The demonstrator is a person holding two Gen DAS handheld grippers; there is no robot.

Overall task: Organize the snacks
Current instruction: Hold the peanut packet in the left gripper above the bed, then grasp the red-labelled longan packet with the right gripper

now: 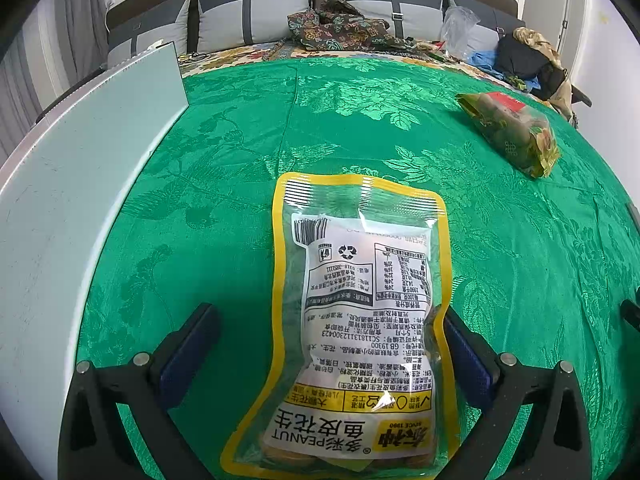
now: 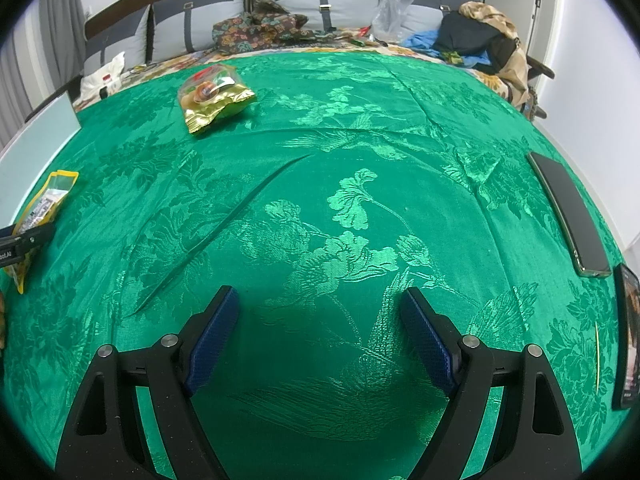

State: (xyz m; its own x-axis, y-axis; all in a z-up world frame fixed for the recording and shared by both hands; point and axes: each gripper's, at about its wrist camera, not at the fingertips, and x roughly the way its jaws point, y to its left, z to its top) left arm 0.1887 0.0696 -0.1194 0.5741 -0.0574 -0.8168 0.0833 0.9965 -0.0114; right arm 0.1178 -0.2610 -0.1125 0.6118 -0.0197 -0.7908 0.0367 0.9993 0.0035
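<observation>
Left gripper spread wide around yellow-edged clear peanut packet lying on green floral brocade cloth. Right gripper wide, holding nothing. Gold-green snack bag farther back on cloth.

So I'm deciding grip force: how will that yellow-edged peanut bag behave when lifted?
The peanut bag looks like thin glossy film, so probably slippery and floppy. The nuts sit bunched at one end, so it may sag there. The left gripper straddles it, jaws open.

two snack bags, two phones
</observation>
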